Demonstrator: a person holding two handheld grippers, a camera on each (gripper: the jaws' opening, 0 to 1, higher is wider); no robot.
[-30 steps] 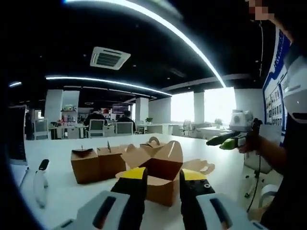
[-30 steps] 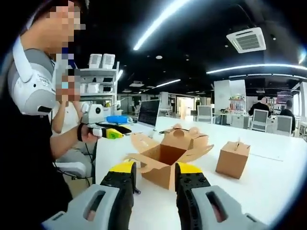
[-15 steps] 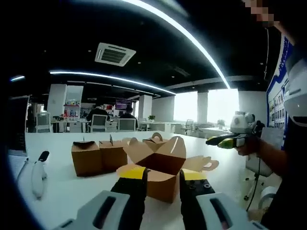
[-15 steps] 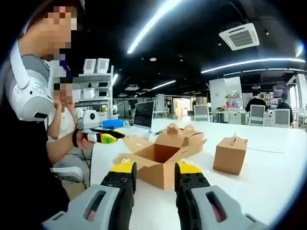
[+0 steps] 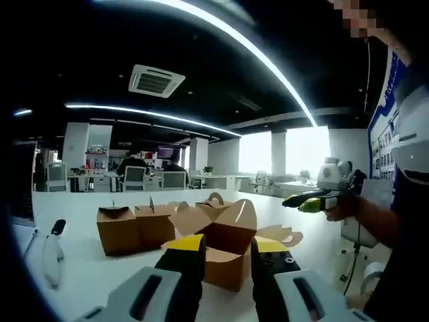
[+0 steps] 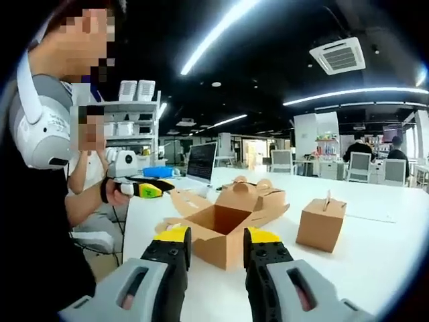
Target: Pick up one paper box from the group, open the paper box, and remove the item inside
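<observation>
A long white table [image 5: 87,268] is carrying everything, and the opened paper box [image 5: 224,251] near its edge is serving as the landmark here. In the left gripper view that box is sitting with its flaps spread wide, just beyond the left gripper [image 5: 224,251], whose yellow-tipped jaws are standing apart with nothing between them. Two closed paper boxes [image 5: 134,229] are standing side by side to the left of the open one, and another box with looped handles [image 5: 213,204] is sitting just behind it. Further left of the open box, a white tool with a black tip [image 5: 52,249] is lying on the table.

In the right gripper view the opened paper box [image 6: 213,235] is showing an inside where no item can be made out (the far corner is in shadow), with the right gripper [image 6: 213,241] parted and gripping nothing just in front of it. A single closed box [image 6: 320,225] is standing to the right of it. To its left, a person's hand [image 6: 114,191] is holding up the other gripper, well clear of the box; whether that one's jaws are parted cannot be told from this side.
</observation>
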